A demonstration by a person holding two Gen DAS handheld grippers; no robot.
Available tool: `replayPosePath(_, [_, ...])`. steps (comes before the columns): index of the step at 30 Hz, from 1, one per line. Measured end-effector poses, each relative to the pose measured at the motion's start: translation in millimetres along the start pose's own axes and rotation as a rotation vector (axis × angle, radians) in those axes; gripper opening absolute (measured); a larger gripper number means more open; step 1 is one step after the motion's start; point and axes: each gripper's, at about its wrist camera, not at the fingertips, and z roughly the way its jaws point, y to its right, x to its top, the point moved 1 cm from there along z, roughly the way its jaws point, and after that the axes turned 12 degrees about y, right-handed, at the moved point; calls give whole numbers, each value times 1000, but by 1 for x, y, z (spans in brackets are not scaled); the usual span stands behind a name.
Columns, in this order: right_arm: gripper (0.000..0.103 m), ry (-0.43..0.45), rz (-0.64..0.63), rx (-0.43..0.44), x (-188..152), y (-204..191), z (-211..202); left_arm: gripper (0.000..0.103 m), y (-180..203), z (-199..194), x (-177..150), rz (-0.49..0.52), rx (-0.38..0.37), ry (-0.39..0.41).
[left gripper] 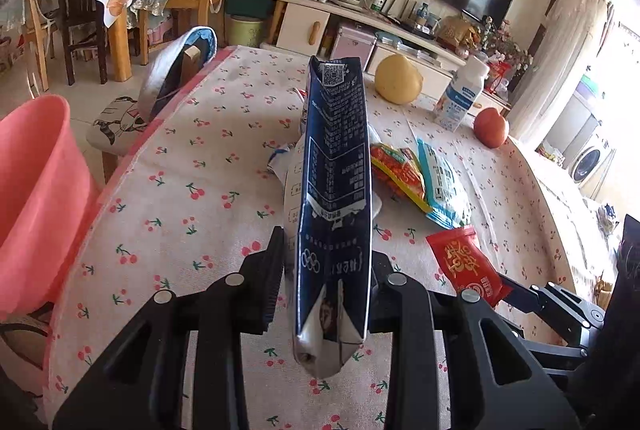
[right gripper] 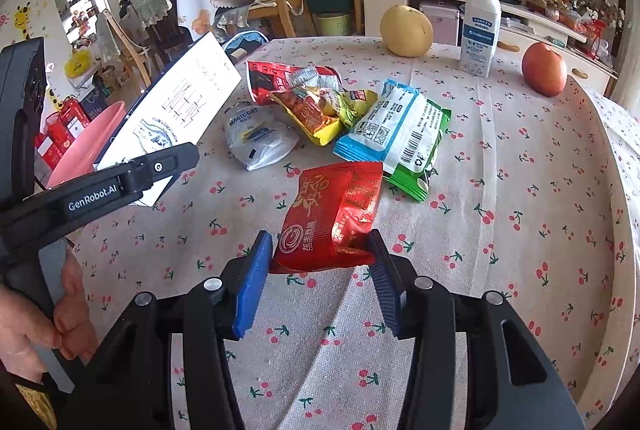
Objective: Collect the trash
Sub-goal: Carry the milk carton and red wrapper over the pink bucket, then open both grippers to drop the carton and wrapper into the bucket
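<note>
My left gripper (left gripper: 326, 270) is shut on a flattened dark blue and white carton (left gripper: 334, 198) and holds it upright above the cherry-print tablecloth (left gripper: 192, 190); the carton shows as a white panel in the right wrist view (right gripper: 180, 110). My right gripper (right gripper: 320, 262) has its blue pads on both sides of a red snack wrapper (right gripper: 332, 214), raised at its near end; that wrapper also shows in the left wrist view (left gripper: 468, 262). More wrappers lie in a pile behind: a silver pouch (right gripper: 256, 138), a yellow-red packet (right gripper: 316, 110), a blue-white packet (right gripper: 396, 126) and a green one (right gripper: 424, 166).
A pink plastic basin (left gripper: 36, 198) stands off the table's left edge. A yellow pomelo (right gripper: 406, 30), a white drink bottle (right gripper: 480, 34) and an orange fruit (right gripper: 544, 70) stand at the table's far side. Chairs and a TV cabinet lie beyond.
</note>
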Motion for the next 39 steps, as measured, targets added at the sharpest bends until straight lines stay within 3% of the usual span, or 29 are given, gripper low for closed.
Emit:
replayPosePath(9, [50, 35, 17, 114, 28, -44, 3, 33, -60, -39, 31, -155, 107, 142])
replayPosePath(20, [50, 60, -95, 333, 74, -163, 27, 33, -160, -84, 49, -403, 319, 282])
replayPosePath(24, [50, 59, -150, 398, 87, -209, 41, 33, -196, -91, 46, -488, 377, 276])
replayPosePath(31, [50, 15, -246, 470, 93, -271, 72, 33, -242, -83, 40, -631, 382, 206])
replayPosePath(35, [55, -25, -242, 447, 87, -279, 92, 34, -258, -77, 33, -667, 397, 173])
replayPosePath(38, [64, -11, -203, 422, 82, -267, 92, 46, -256, -75, 35, -619, 405, 174])
replayPosePath(39, [69, 1, -195, 413, 81, -263, 89, 57, -254, -74, 37, -594, 414, 179])
